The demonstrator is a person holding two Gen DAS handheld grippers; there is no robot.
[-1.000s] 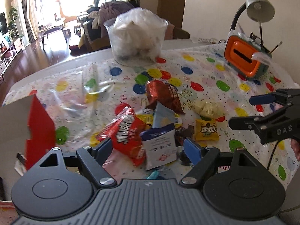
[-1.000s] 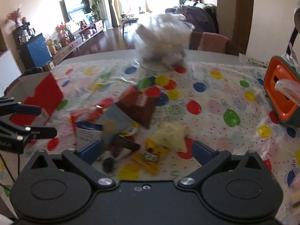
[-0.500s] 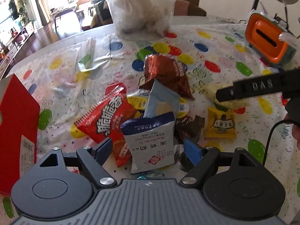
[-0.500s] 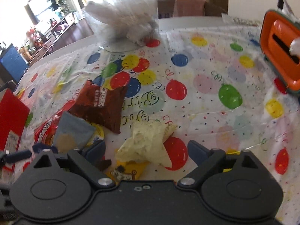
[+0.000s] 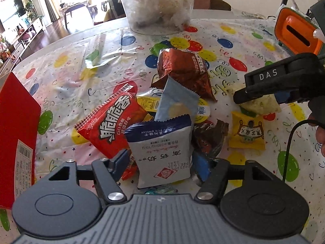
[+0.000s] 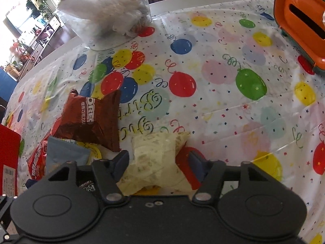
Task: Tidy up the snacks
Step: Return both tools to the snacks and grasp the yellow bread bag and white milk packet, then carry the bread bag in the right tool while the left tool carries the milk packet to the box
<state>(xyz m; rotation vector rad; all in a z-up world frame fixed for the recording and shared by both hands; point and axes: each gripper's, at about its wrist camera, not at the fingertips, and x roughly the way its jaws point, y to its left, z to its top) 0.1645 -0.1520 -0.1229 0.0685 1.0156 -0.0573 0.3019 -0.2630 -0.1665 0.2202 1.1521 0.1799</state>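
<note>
A pile of snack packets lies on the balloon-print tablecloth [image 5: 77,65]. My left gripper [image 5: 160,162] is open, its fingers on either side of a white and blue packet [image 5: 162,148]. Next to that lie a red packet [image 5: 111,124], a brown Oreo packet [image 5: 182,73], a pale blue packet [image 5: 174,101], a dark wrapper [image 5: 209,140] and a yellow packet [image 5: 247,132]. My right gripper [image 6: 158,160] is open around a pale cream packet [image 6: 154,154], fingers on either side of it; it also shows in the left wrist view [image 5: 262,93].
A red box [image 5: 16,130] stands at the left edge. A clear tub with white bags [image 5: 160,4] stands at the back. An orange and green holder [image 5: 296,32] and a lamp are at the back right. The Oreo packet [image 6: 91,118] lies left of the right gripper.
Both grippers moved forward and down to the pile. The left fingers now straddle the white and blue packet; the right fingers now straddle the cream packet and have narrowed.
</note>
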